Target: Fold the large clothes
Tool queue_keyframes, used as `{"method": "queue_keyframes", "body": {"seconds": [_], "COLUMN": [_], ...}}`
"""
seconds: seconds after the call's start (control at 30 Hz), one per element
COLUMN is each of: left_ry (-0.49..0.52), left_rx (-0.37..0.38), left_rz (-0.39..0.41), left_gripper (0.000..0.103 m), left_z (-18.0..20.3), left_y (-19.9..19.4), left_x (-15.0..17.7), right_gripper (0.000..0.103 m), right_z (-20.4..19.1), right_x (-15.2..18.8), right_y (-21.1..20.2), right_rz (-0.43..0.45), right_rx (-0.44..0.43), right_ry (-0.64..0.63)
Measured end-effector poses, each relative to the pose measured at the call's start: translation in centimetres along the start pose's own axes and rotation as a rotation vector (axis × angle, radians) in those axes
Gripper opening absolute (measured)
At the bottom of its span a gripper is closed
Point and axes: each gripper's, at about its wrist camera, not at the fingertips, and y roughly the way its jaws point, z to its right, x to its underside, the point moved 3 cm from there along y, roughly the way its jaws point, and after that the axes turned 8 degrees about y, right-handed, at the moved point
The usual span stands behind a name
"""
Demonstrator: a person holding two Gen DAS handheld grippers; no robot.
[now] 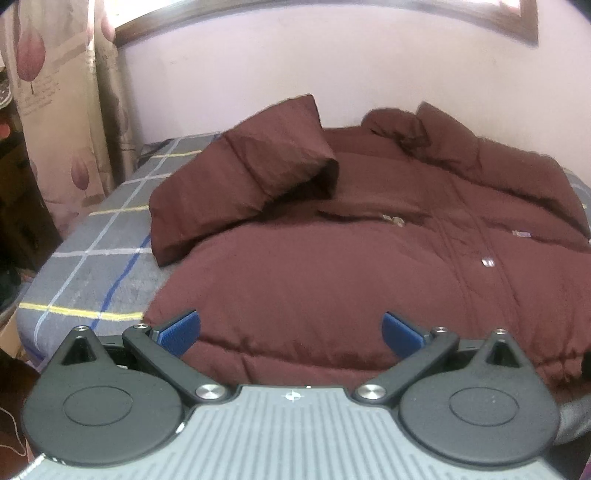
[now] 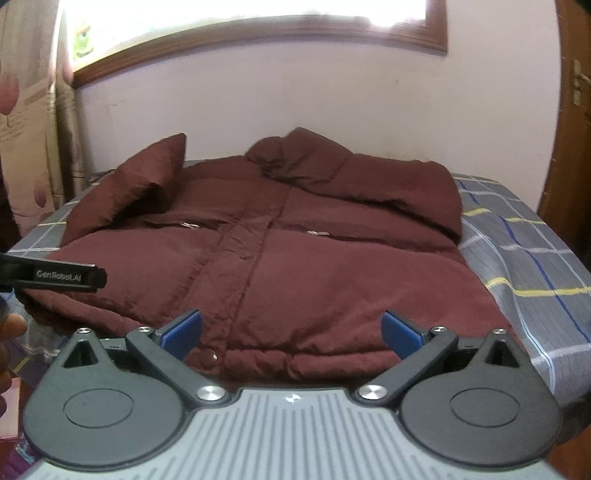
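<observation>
Maroon puffer jacket [image 1: 332,266] spread front-up on plaid bed [image 1: 96,258] just ahead of both wide-open, empty grippers [image 1: 291,332] [image 2: 291,332]; likely soft, bulky, slippery, best pinched at hem [image 2: 295,350].

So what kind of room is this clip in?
Most likely a bedroom: a bed with a grey checked sheet, a maroon padded jacket spread on it, a floral curtain and a wood-framed window behind.
</observation>
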Motion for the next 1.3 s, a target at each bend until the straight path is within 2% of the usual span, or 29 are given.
{"method": "queue_keyframes", "body": {"seconds": [0.13,0.23,0.37,0.5,0.6,0.7,0.73,0.83,0.93,1.0,1.07,1.13,1.2,1.3], "left_ry": [-0.055,-0.101,-0.045,0.001,-0.075,-0.091,-0.125,-0.268,-0.351,-0.406,-0.458,-0.431,-0.388,-0.401], "left_rx": [0.025,0.006,-0.008,-0.083,-0.01,-0.068,-0.077,-0.037,-0.042,-0.025,0.034,0.034,0.056,0.081], "left_rz": [0.024,0.032,0.051,0.091,0.044,0.006,0.005,-0.023,-0.075,-0.14,-0.178,-0.142,-0.142,-0.147], "left_gripper": [0.103,0.103,0.097,0.102,0.102,0.1,0.1,0.1,0.099,0.09,0.083,0.083,0.084,0.084], "left_z": [-2.5,-4.7,-5.4,-5.1,-6.3,-7.6,-8.5,-12.5,-16.0,-17.8,-18.8,-18.5,-17.5,-16.9], "left_y": [0.8,2.2,3.6,4.7,6.8,8.9,9.1,9.2,9.9,11.1,12.2,12.1,12.7,13.9], "left_x": [-1.5,-2.4,-4.1,-5.7,-6.1,-6.2,-6.0,-4.4,-2.3,-0.9,0.0,-0.3,-1.3,-2.2], "right_gripper": [0.103,0.103,0.103,0.103,0.103,0.103,0.103,0.103,0.103,0.103,0.103,0.103,0.103,0.103], "right_z": [-0.7,-1.1,-1.5,-1.3,-0.8,-0.3,-0.1,0.1,0.2,0.1,-0.2,-0.6,-1.0,-1.2], "right_x": [-0.9,-1.1,-0.7,-0.5,-0.5,-0.5,-0.4,-0.3,-0.1,0.1,0.2,0.4,0.4,0.4], "right_y": [0.4,0.9,1.9,2.7,3.2,3.9,4.1,4.6,5.1,5.6,6.1,6.4,6.4,6.2], "right_rz": [0.009,0.001,-0.029,-0.056,-0.062,-0.082,-0.09,-0.097,-0.105,-0.119,-0.135,-0.144,-0.145,-0.142], "right_rx": [-0.024,-0.038,-0.044,-0.042,-0.029,-0.015,-0.014,-0.007,-0.005,-0.01,-0.015,-0.017,-0.015,-0.005], "right_ry": [-0.007,-0.014,-0.022,-0.007,0.001,0.018,0.026,0.033,0.035,0.038,0.035,0.024,0.007,-0.002]}}
